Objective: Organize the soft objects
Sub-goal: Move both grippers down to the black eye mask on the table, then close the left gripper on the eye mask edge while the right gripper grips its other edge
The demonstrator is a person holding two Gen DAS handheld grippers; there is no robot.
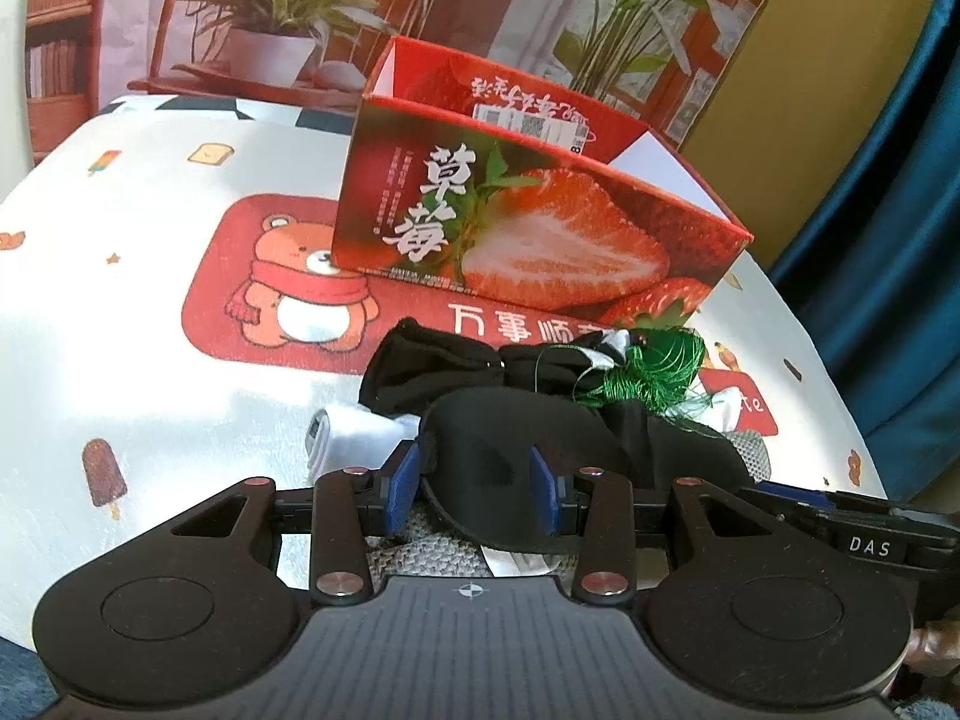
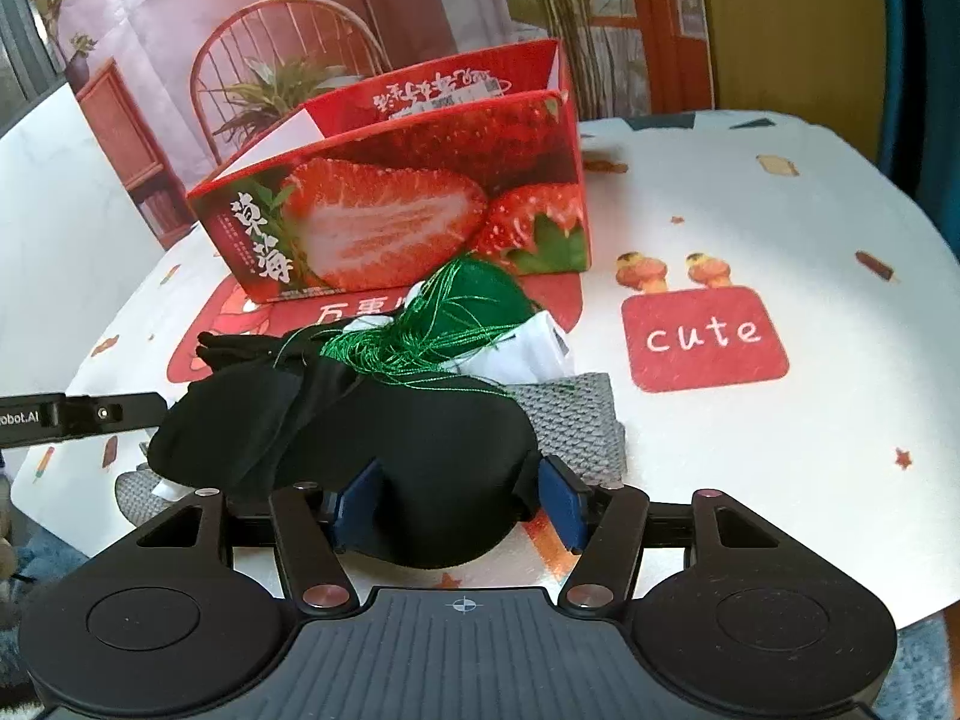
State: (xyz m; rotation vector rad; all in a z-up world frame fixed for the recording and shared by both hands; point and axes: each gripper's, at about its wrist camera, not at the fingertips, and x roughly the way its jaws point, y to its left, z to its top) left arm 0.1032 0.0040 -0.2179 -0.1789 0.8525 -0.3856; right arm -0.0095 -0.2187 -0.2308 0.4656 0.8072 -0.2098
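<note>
A pile of soft things lies on the table in front of an open red strawberry box (image 1: 528, 228) (image 2: 408, 210). On top is a black padded eye mask (image 1: 516, 456) (image 2: 420, 456). Behind it lie black cloth (image 1: 432, 360) (image 2: 252, 348), a tangle of green thread (image 1: 654, 366) (image 2: 456, 312), white cloth (image 1: 360, 426) (image 2: 540, 348) and a grey knit piece (image 2: 576, 414) (image 1: 420, 552). My left gripper (image 1: 477, 480) stands open with its blue pads on either side of one end of the mask. My right gripper (image 2: 459, 498) stands open around the other end.
The table wears a white printed cloth (image 1: 150, 300) (image 2: 780, 450) with a red bear panel and a red "cute" patch (image 2: 702, 336). A printed backdrop of plants and a chair stands behind the box. A blue curtain (image 1: 888, 180) hangs at the right.
</note>
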